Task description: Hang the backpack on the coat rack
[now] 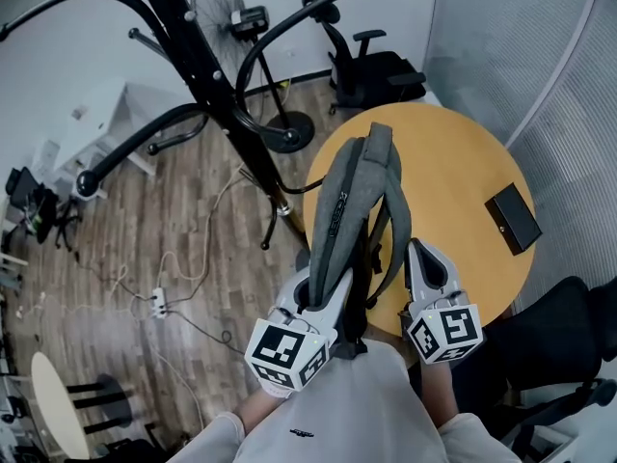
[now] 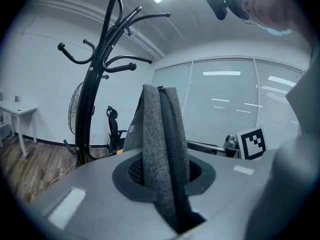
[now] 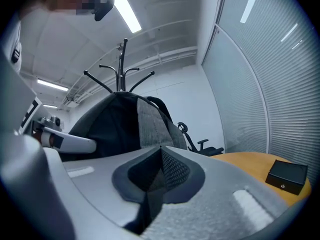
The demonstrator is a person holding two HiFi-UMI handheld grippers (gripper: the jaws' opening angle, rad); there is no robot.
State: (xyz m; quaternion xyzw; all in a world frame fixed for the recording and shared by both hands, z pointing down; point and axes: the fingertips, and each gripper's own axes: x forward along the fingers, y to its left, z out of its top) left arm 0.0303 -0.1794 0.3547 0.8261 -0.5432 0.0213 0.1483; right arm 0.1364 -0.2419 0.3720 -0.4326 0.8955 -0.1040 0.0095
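Observation:
The grey backpack [image 1: 362,181] is held up over the round wooden table [image 1: 463,152], top end away from me. My left gripper [image 1: 313,292] is shut on its grey shoulder strap [image 2: 160,134], which runs up between the jaws. My right gripper [image 1: 424,258] is shut on a dark strap on the pack's other side, with the pack's body [image 3: 145,124] looming just ahead. The black coat rack [image 1: 207,75] stands on the floor left of the table. Its curved hooks [image 2: 92,94] are above and to the left of the pack, not touching it.
A small black box [image 1: 513,218] lies on the table's right side. A black office chair [image 1: 371,70] and a standing fan [image 1: 217,8] are beyond the rack. Cables and a power strip [image 1: 157,302] lie on the wood floor. Blinds line the right wall.

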